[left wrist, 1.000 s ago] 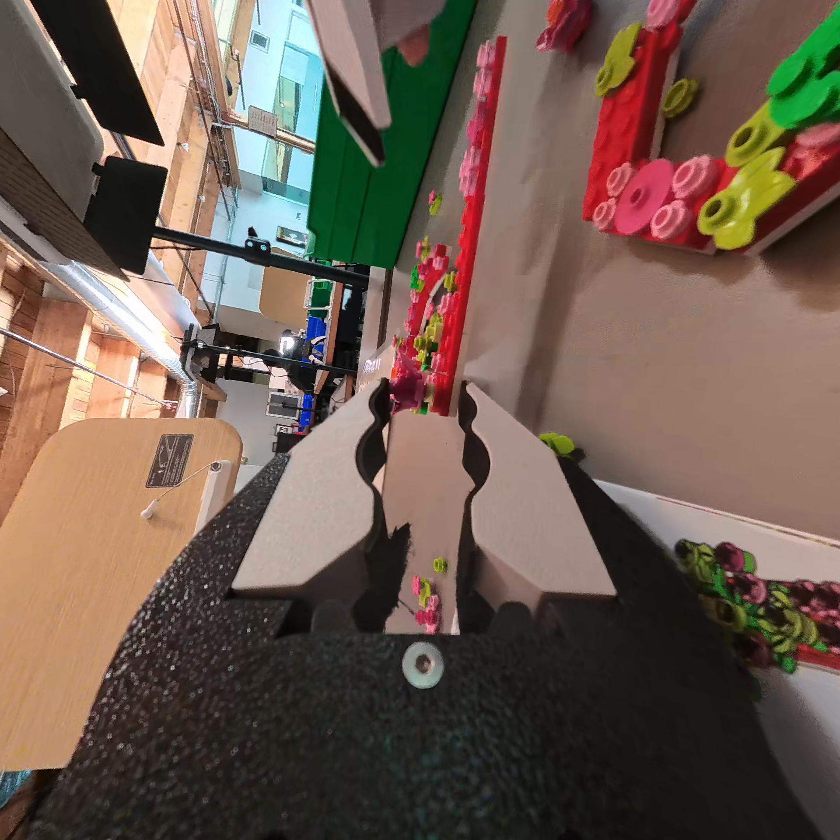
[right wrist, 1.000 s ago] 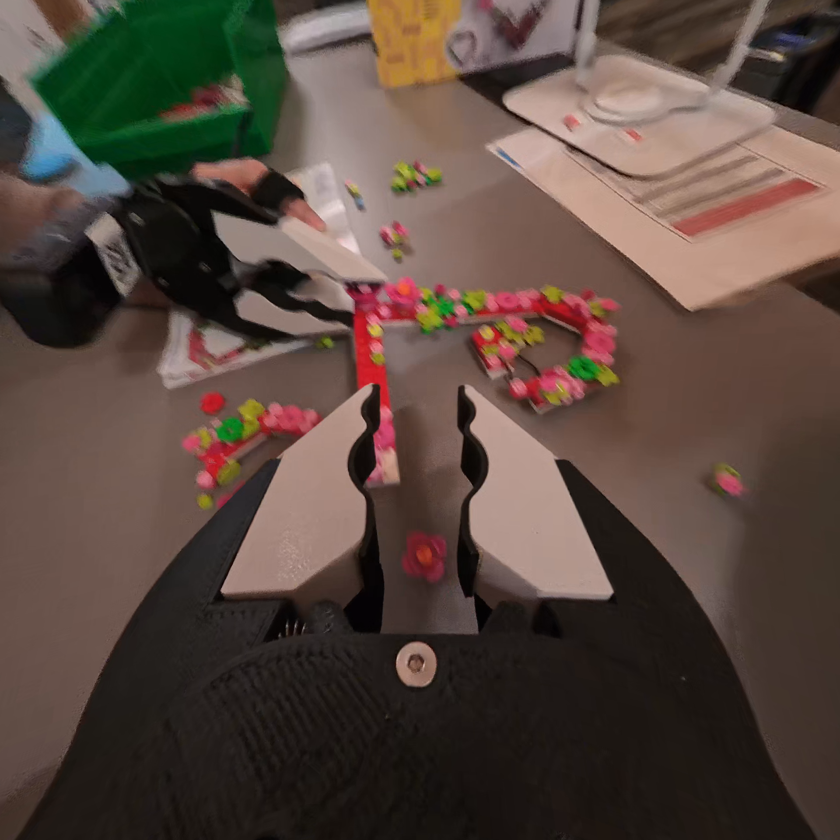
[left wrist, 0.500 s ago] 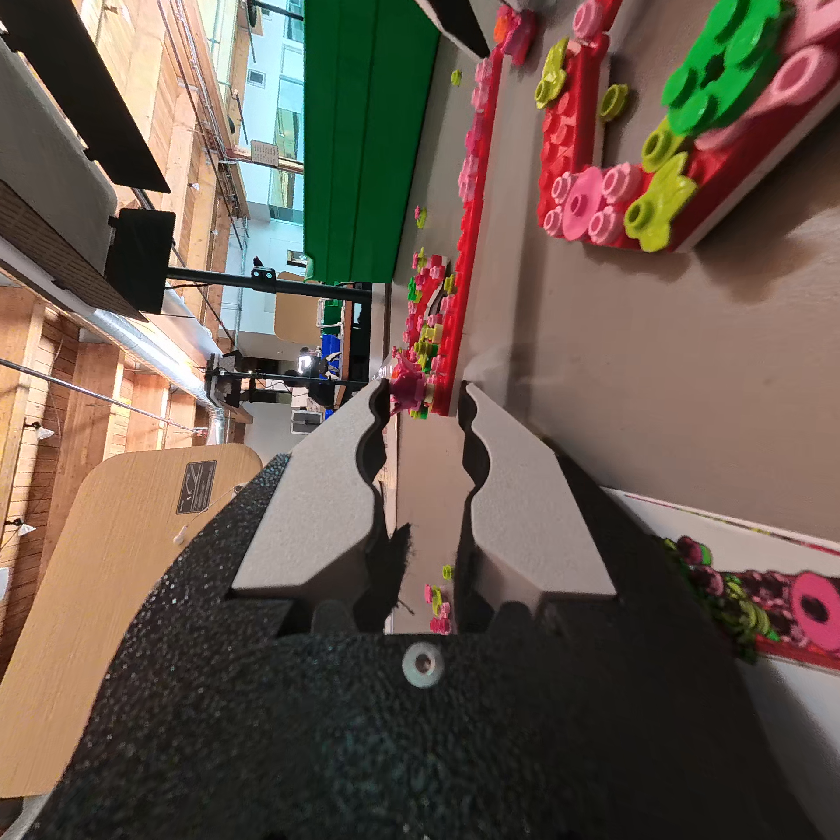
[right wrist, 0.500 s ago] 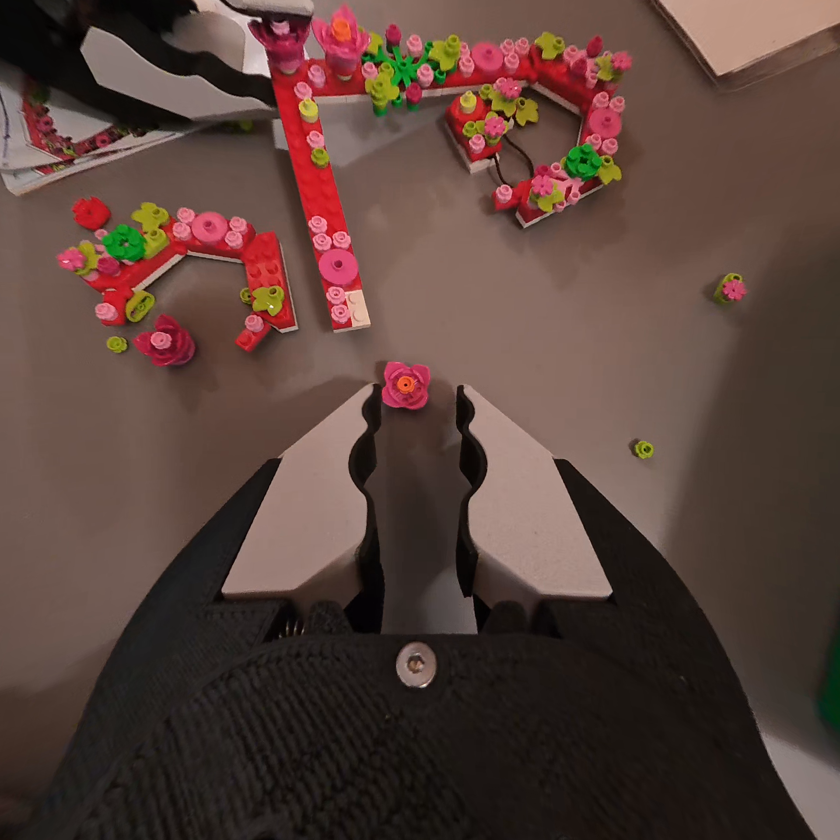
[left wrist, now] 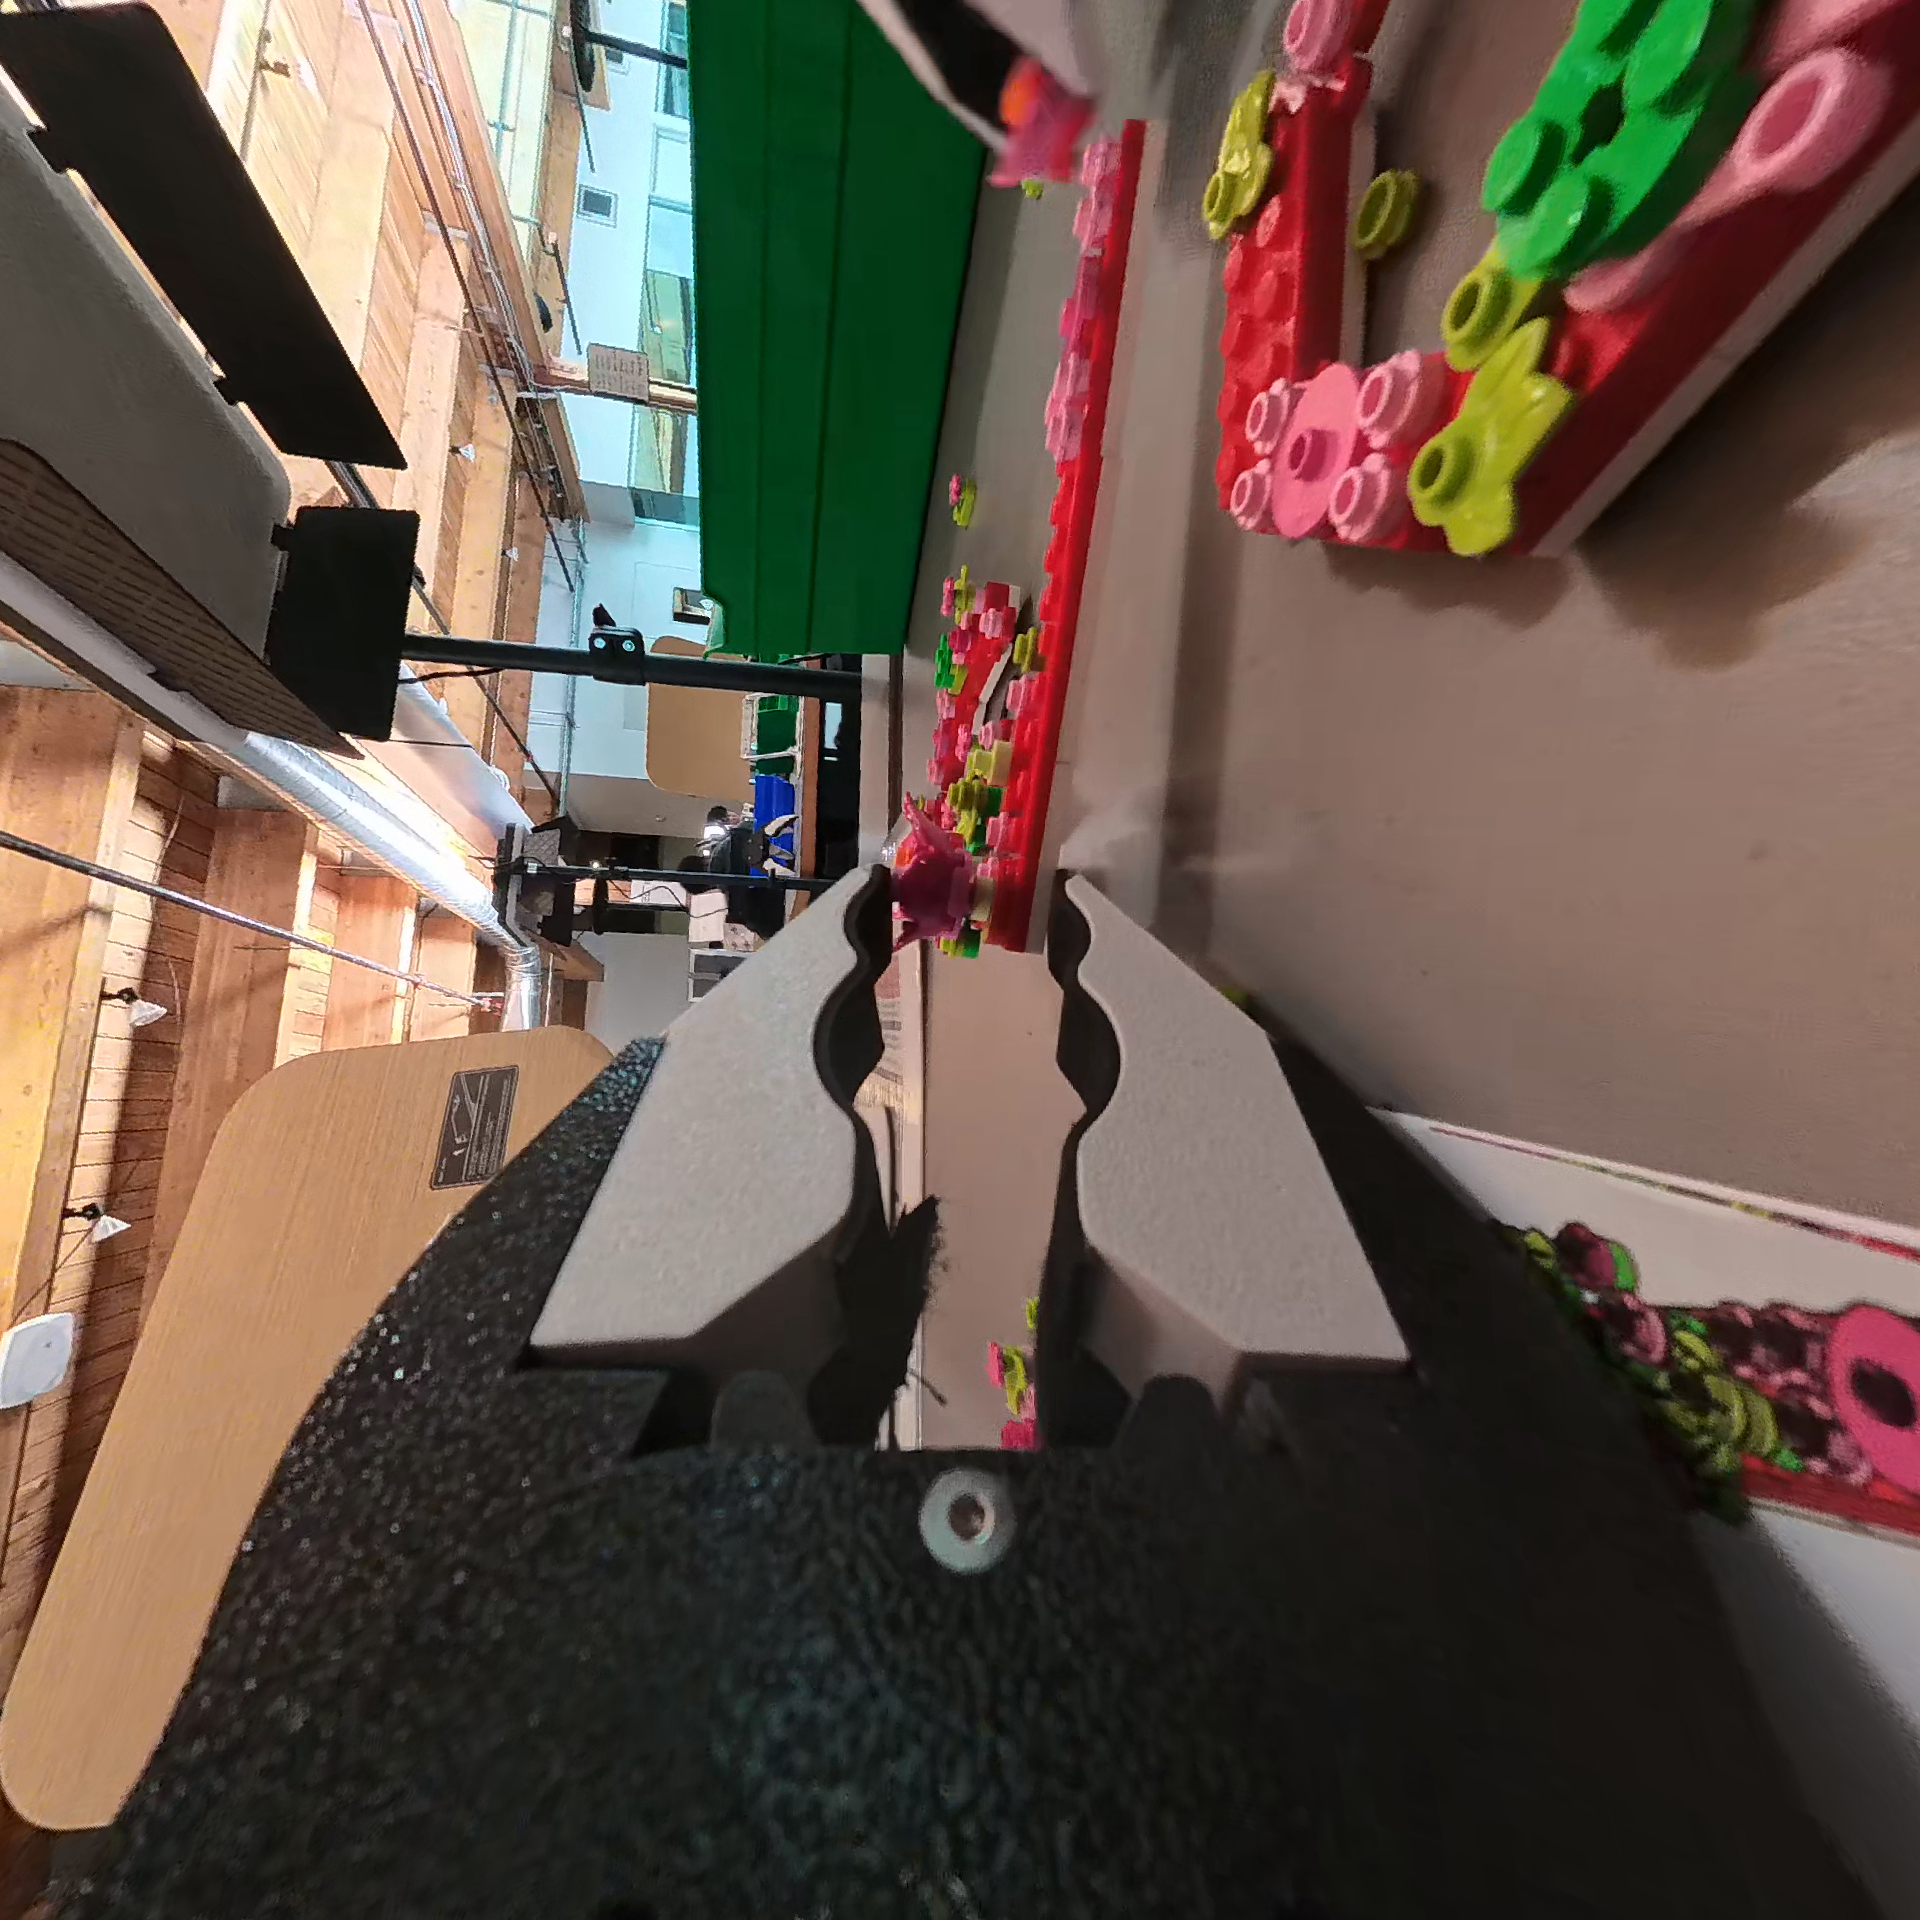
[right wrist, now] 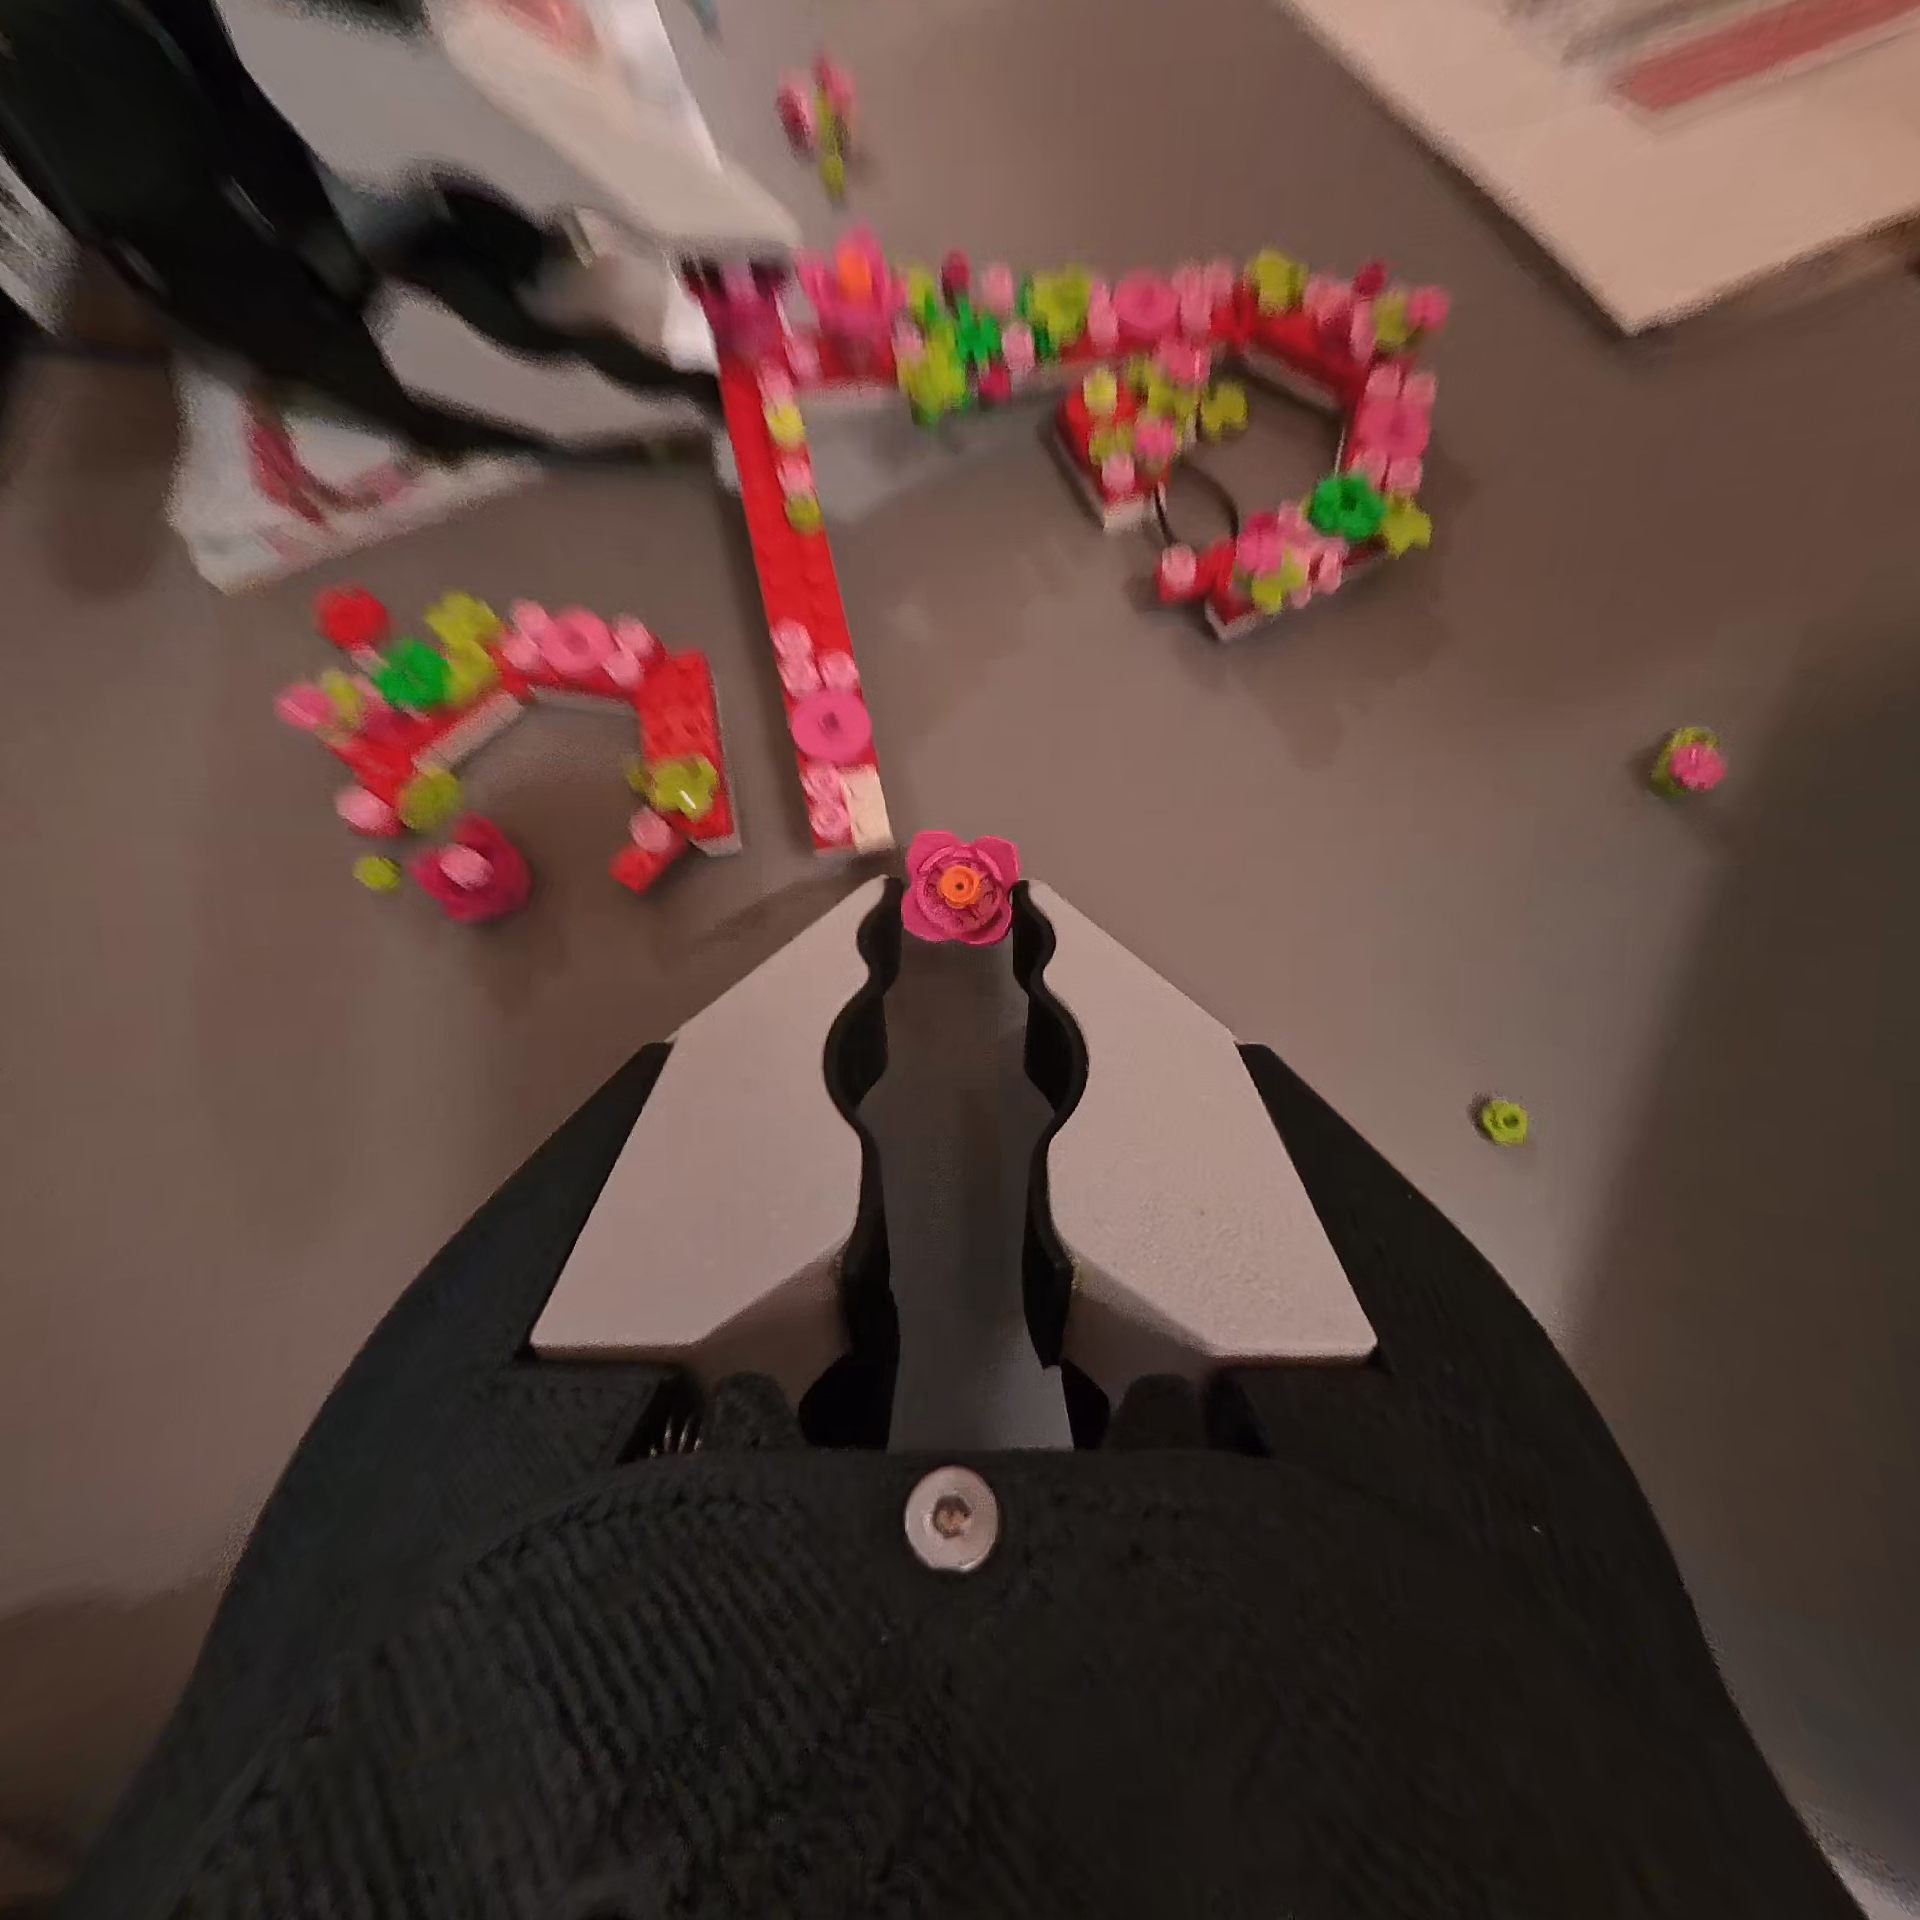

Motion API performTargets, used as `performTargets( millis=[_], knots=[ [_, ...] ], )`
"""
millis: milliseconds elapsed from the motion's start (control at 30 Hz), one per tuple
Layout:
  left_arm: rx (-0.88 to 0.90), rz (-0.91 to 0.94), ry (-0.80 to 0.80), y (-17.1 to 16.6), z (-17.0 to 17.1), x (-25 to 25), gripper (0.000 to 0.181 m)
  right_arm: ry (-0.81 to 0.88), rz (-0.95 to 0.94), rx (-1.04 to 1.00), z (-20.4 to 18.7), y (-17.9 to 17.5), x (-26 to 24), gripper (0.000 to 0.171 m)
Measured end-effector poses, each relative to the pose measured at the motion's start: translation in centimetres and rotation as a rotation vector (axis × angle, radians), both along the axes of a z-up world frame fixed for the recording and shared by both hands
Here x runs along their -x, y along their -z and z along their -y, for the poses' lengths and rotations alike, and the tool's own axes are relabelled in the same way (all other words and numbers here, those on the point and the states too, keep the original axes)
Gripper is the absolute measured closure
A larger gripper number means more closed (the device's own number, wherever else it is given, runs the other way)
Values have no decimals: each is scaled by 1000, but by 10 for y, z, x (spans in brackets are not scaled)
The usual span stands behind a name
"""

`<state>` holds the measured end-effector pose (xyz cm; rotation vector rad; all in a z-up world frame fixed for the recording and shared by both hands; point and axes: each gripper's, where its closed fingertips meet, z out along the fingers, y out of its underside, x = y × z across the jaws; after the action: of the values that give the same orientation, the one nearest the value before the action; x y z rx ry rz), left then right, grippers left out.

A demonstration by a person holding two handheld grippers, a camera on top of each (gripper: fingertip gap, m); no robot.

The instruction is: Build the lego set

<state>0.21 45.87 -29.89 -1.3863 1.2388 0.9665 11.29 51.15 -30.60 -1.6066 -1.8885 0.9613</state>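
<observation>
Step in hand (judged): pick-and-place of a loose flower onto the build. R gripper (right wrist: 958,891) had its tips closed on the pink flower piece (right wrist: 957,888), orange stud up, pinched at the very ends of the fingers. Whether it was lifted clear of the grey table (right wrist: 1351,935) can't be told; background was blurred.

L gripper (left wrist: 966,904) sat at the far corner of the long red strip (right wrist: 800,582), jaws parted either side of the strip's end and a dark pink flower (left wrist: 930,883) there. Actual contact w/ the strip can't be told; looked like bracing, not carrying.

Next move, est.: carry the flower fwd to a free stud on the strip, press straight down while L steadies the end. The grip was shallow, so the piece could twist out under push.

Room: open table to the R of the strip; curved red section (right wrist: 540,707) lay just beside it on the L, the ring-shaped section (right wrist: 1299,468) farther R. Loose bits, a small flower (right wrist: 1688,764) and a lime stud (right wrist: 1503,1122), were well apart. Instruction booklet (left wrist: 1714,1351) lay by the L gripper.
</observation>
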Motion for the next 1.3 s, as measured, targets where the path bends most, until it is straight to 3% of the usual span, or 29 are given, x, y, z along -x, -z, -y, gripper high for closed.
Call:
performTargets(
  millis=[167,367,767,1300],
  knots=[
    [-8,-15,19,-1,2,-3,153,-111,-334,414,27,-65,8,152],
    [-9,22,24,-5,2,0,153,-168,-299,471,42,-57,21,152],
    [-26,-57,67,-4,6,-10,154,-229,-88,49,59,-26,82,152],
    [-21,-60,64,-3,5,-9,154,-278,20,26,62,-11,89,152]
  ],
)
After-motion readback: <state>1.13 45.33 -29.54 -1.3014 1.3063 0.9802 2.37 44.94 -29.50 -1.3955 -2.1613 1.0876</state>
